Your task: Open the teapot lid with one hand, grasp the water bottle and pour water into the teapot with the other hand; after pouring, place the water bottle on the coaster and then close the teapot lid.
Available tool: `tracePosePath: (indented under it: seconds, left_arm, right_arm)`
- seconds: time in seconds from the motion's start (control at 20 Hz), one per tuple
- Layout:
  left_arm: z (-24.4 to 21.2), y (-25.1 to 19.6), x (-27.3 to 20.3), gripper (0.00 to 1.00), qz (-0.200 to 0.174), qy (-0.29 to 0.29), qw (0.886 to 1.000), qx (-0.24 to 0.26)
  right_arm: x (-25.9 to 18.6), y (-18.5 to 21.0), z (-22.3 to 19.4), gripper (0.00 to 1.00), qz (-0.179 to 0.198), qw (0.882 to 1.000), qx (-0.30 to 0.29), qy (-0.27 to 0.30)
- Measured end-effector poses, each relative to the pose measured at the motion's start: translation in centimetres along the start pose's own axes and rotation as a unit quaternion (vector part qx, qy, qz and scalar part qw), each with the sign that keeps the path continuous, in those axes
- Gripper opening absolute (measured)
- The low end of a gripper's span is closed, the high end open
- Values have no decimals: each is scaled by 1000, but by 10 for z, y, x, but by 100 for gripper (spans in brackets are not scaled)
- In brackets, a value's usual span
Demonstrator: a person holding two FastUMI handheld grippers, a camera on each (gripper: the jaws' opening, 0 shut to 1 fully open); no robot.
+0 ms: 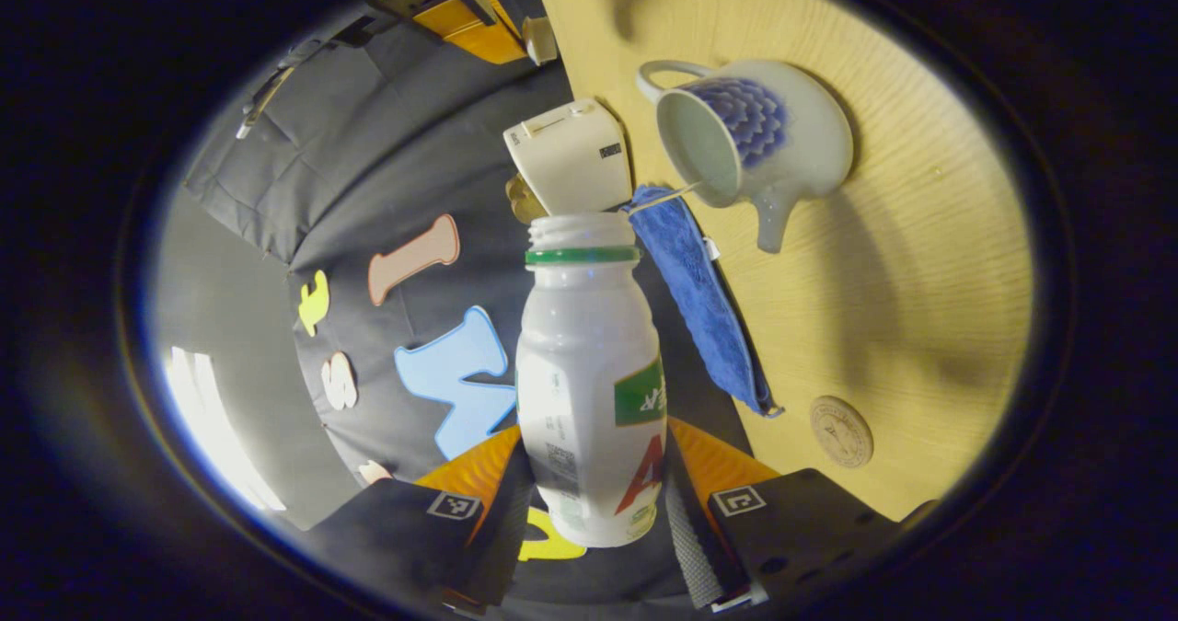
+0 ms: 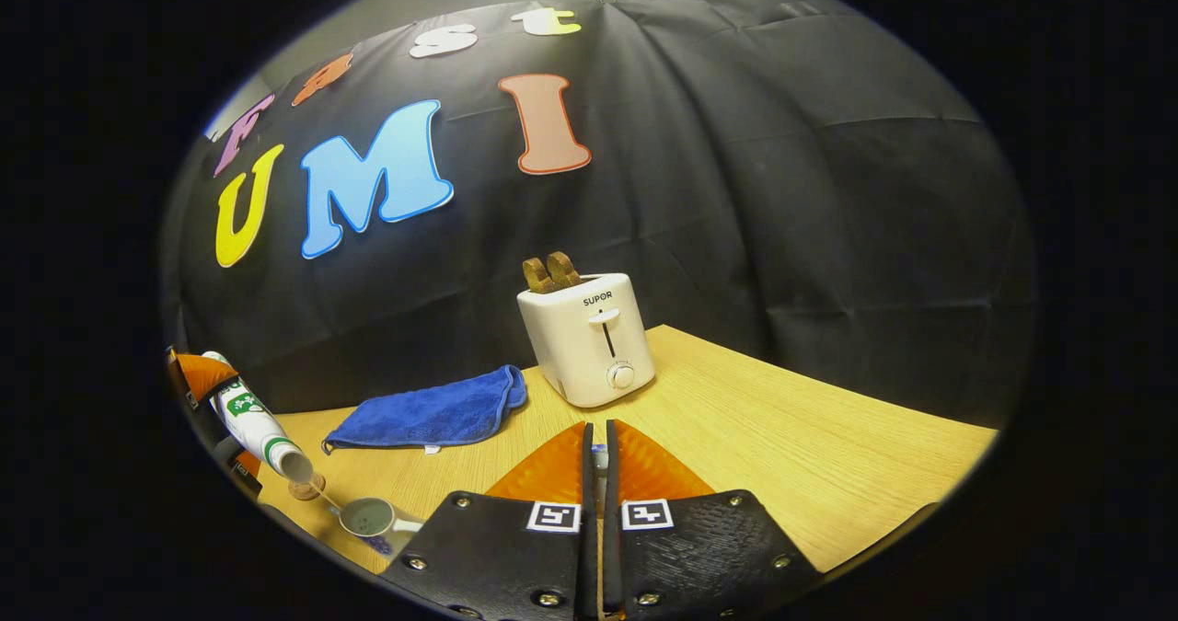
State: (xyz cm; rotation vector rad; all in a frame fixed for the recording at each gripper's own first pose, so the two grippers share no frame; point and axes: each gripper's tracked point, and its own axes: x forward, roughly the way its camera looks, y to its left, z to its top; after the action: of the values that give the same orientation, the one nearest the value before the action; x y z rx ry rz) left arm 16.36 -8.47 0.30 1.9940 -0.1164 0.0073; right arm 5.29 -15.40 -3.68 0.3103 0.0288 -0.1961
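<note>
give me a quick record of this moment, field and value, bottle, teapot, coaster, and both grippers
water bottle: uncapped, tilted toward the teapot, pouring a thin stream
teapot: lid off, mouth open, on the wooden table
coaster: bare, on the table, apart from the teapot
left gripper: shut on the water bottle
right gripper: fingers nearly together; what it holds cannot be told
other items: toaster, blue cloth

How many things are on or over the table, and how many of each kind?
Water bottle: 1
Teapot: 1
Toaster: 1
Blue cloth: 1
Coaster: 1
Total: 5
</note>
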Motion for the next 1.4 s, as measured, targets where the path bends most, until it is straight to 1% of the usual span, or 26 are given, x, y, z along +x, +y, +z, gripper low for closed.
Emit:
tracePosePath:
  seconds: [0.65, 1.05, 1.35, 1.4]
  left_arm:
    - [11, 10, 1, 76, 8, -33, 998, 62]
    - [15, 13, 1, 76, 12, -42, 996, 71]
    - [13, 13, 3, 76, 14, -42, 997, 63]
    - [12, 12, 3, 76, 12, -43, 998, 55]
  right_arm:
    - [0, 1, 0, 2, 6, 1000, 9, 2]
    - [0, 1, 1, 2, 8, 1000, 12, 3]
    - [0, 4, -2, 2, 13, 1000, 7, 7]
    - [1, 5, -2, 2, 14, 1000, 6, 6]
